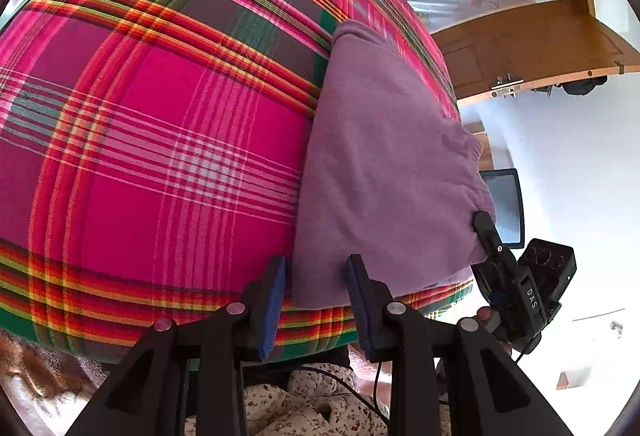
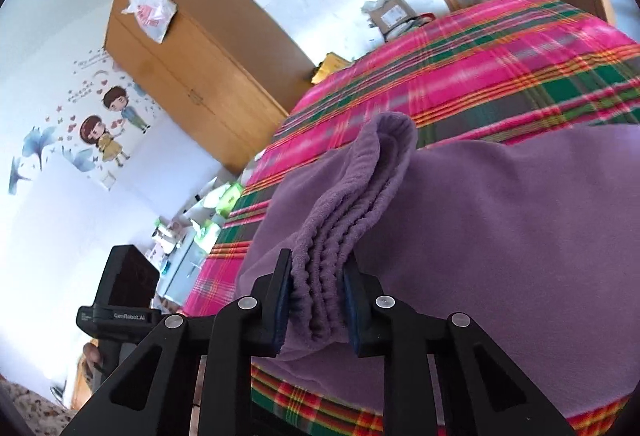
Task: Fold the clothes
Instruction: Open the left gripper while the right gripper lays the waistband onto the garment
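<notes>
The purple garment [image 1: 384, 164] lies folded on the plaid bed [image 1: 152, 124] at the frame's right, its near corner between the parted pads of the empty left tool [image 1: 316, 300], while the right tool [image 2: 316, 310] clamps its bunched ribbed edge, shown close only in the right view.

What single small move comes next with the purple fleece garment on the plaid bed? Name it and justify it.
Probably close the left gripper on the near edge of the purple fleece garment. Its jaws stand open around that edge, while the right gripper is shut on the bunched ribbed hem. Gripping both ends would let the garment lift evenly off the plaid blanket.
</notes>
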The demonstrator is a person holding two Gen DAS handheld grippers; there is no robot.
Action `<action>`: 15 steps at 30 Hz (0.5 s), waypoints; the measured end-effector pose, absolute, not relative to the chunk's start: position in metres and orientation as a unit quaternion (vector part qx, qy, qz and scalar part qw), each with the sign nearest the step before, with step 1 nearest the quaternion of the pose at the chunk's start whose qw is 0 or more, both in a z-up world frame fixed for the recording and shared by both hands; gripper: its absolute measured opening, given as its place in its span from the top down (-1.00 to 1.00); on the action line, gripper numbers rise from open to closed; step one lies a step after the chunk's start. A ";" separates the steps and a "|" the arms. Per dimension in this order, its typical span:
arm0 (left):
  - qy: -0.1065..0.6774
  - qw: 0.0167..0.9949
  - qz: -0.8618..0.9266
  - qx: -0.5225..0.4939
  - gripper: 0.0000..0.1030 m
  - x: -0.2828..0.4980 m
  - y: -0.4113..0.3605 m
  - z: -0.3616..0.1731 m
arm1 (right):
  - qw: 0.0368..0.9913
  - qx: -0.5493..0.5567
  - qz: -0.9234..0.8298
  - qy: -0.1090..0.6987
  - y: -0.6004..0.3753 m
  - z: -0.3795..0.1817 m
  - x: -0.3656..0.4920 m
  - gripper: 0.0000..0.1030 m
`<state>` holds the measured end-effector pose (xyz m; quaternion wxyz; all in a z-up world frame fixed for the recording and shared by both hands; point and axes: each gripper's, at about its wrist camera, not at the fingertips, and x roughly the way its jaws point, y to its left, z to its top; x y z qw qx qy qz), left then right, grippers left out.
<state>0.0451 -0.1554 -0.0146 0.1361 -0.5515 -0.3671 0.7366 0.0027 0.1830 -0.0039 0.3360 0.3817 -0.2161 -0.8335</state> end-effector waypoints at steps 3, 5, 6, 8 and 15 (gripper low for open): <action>-0.366 0.139 0.735 -0.554 0.40 0.048 -0.160 -0.014 | 0.316 0.397 -0.834 -0.218 0.186 -0.016 0.000 0.55; -0.364 0.144 0.733 -0.556 0.40 0.047 -0.159 -0.014 | 0.301 0.414 -0.831 -0.218 0.188 -0.026 -0.004 0.55; -0.366 0.147 0.731 -0.557 0.40 0.048 -0.159 -0.014 | 0.292 0.421 -0.831 -0.215 0.188 -0.031 -0.005 0.55; -0.370 0.150 0.728 -0.557 0.40 0.048 -0.160 -0.014 | 0.287 0.424 -0.835 -0.203 0.188 -0.033 -0.003 0.54; -0.363 0.171 0.729 -0.554 0.43 0.044 -0.152 -0.014 | 0.273 0.425 -0.850 -0.149 0.186 -0.020 -0.001 0.32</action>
